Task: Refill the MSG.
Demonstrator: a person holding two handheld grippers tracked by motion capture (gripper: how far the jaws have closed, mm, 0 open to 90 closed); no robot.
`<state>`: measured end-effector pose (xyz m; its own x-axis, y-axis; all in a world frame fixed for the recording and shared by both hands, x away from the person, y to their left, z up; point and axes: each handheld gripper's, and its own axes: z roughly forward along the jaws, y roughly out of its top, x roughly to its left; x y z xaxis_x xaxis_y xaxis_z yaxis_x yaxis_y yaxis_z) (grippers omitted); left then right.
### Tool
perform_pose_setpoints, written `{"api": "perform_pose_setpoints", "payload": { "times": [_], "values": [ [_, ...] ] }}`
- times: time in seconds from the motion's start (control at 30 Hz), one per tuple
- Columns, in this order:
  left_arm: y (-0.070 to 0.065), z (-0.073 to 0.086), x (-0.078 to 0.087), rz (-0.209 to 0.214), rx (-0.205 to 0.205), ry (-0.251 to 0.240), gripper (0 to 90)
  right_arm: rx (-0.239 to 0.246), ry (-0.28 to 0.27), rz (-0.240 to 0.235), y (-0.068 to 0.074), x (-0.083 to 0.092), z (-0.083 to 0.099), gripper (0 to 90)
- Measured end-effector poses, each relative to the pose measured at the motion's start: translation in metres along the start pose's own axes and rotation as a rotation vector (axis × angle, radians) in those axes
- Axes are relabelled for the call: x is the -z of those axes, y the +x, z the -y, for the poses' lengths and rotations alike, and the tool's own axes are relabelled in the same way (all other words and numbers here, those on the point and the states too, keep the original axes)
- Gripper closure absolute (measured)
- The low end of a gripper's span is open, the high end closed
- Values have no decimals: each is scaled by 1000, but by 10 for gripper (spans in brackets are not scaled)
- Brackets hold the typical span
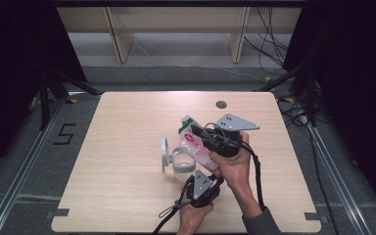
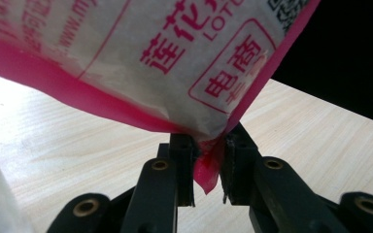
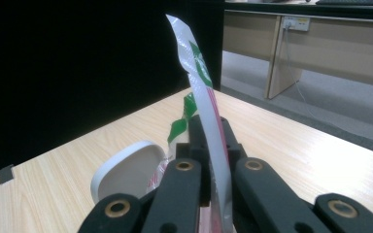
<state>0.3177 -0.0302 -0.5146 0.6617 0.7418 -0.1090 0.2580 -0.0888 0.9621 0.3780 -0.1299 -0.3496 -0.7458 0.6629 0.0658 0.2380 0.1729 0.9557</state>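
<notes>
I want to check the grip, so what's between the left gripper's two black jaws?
A pink corner of the white-and-pink printed plastic pouch sits between the left gripper's jaws, seen in the left gripper view.

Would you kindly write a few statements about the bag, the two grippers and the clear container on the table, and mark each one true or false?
1. The right gripper is clamped on the top edge of the bag. True.
2. The left gripper pinches a lower pink corner of the bag. True.
3. The bag lies flat on the table with nothing holding it. False: both grippers hold it up above the table.
4. The container stands at the far right corner of the table. False: it sits near the middle, just left of the bag.
5. The lid of the container is swung open. True.
</notes>
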Motion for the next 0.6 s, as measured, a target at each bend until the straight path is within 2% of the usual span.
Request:
{"api": "perform_pose_setpoints", "payload": {
  "times": [0.13,0.2,0.23,0.3,0.37,0.4,0.47,0.5,0.6],
  "values": [
    [0,0,0,5,6,-11,770,11,17,14,2,-1,-1,900],
    [-1,0,-1,4,11,-17,771,-2,21,3,5,-2,-2,900],
    [-2,0,-1,4,9,-13,771,15,23,-3,3,-2,-2,900],
    [-3,1,0,2,3,-11,771,12,29,1,4,-3,-2,900],
    [-3,1,-1,20,-27,-25,771,25,30,-4,4,-5,-1,900],
    [-4,1,-1,13,-12,-27,771,32,35,4,4,-5,-1,900],
    [-5,1,0,20,-32,-23,771,37,40,1,4,-5,-2,900],
    [-6,1,1,9,-17,-22,771,16,54,1,5,-4,-1,900],
    [-6,2,1,3,-37,-24,772,38,44,-15,3,-8,-1,900]
  ]
}}
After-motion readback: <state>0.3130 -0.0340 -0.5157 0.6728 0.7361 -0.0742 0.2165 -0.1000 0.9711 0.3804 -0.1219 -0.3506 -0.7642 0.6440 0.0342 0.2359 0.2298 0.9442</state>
